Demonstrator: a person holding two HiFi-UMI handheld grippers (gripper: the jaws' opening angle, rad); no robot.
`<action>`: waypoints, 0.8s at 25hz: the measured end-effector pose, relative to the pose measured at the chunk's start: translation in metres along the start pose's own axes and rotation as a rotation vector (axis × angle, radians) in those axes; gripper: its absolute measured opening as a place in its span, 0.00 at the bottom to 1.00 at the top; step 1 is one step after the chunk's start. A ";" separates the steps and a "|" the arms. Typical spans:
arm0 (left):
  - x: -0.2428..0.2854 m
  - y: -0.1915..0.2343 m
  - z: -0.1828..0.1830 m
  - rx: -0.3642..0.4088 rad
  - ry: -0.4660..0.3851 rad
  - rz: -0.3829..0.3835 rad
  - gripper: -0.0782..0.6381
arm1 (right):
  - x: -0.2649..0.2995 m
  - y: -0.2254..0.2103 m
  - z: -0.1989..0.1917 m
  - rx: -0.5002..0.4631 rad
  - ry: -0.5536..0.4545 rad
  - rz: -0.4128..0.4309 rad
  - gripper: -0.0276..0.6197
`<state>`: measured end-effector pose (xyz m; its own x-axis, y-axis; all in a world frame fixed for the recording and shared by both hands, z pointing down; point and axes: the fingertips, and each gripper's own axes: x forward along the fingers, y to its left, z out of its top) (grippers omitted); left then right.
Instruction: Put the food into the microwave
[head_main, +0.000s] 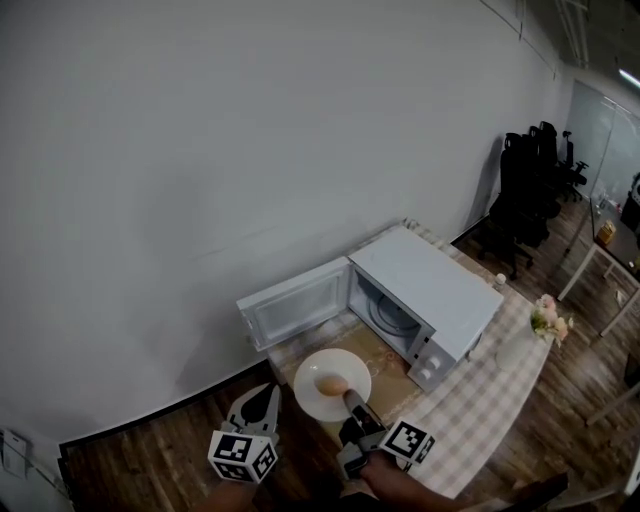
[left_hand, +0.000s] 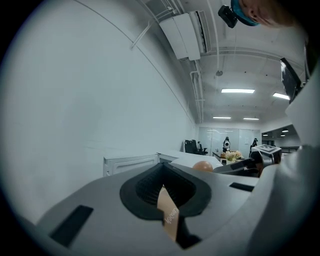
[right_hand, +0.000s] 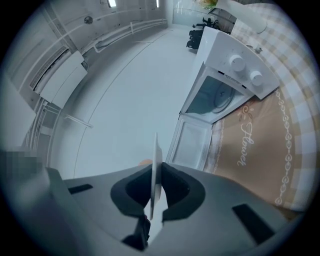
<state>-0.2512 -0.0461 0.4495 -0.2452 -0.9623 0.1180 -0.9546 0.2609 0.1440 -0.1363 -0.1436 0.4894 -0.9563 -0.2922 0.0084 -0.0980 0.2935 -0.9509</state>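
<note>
At 7 o'clock in the head view, the left tongs (head_main: 258, 400) hang off the surface's near corner, over the wooden floor. Their own view shows them clenched. A tan printed strip (left_hand: 169, 215) sits in the seam, and I cannot tell whether it is held or belongs to the pads.

Up at 11 o'clock from them, the microwave door (head_main: 295, 305) stands swung wide to the left. Just below it is the white plate (head_main: 312, 372), lying flat in front of the open cavity (head_main: 393, 314), with its near edge out past the surface.

The food (head_main: 331, 384), a brown egg-shaped piece, lies on the plate's middle. Its long axis runs roughly 9 to 3 o'clock, and neither end reads as a tip.

The right tongs (head_main: 350, 398) come in from 5 o'clock and are clamped on the plate's rim. In the right gripper view the plate shows edge-on between the pads, running 12 to 6.

The white microwave (head_main: 430, 285) sits on the checked surface (head_main: 490, 400), its mouth facing 7 o'clock toward the plate. Flowers (head_main: 548, 318) stand at its 3 o'clock, and black office chairs (head_main: 530, 180) are well beyond.
</note>
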 end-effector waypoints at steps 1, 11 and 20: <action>0.009 -0.002 0.002 0.007 0.001 -0.008 0.12 | 0.002 -0.003 0.007 0.003 -0.008 -0.002 0.08; 0.071 -0.022 0.010 0.039 0.033 -0.073 0.12 | 0.015 -0.021 0.048 0.023 -0.068 -0.012 0.08; 0.112 -0.035 0.010 0.052 0.043 -0.167 0.12 | 0.015 -0.036 0.082 0.013 -0.164 -0.048 0.08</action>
<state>-0.2473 -0.1639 0.4477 -0.0757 -0.9874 0.1388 -0.9892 0.0919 0.1145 -0.1249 -0.2329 0.4983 -0.8929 -0.4502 0.0042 -0.1377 0.2641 -0.9546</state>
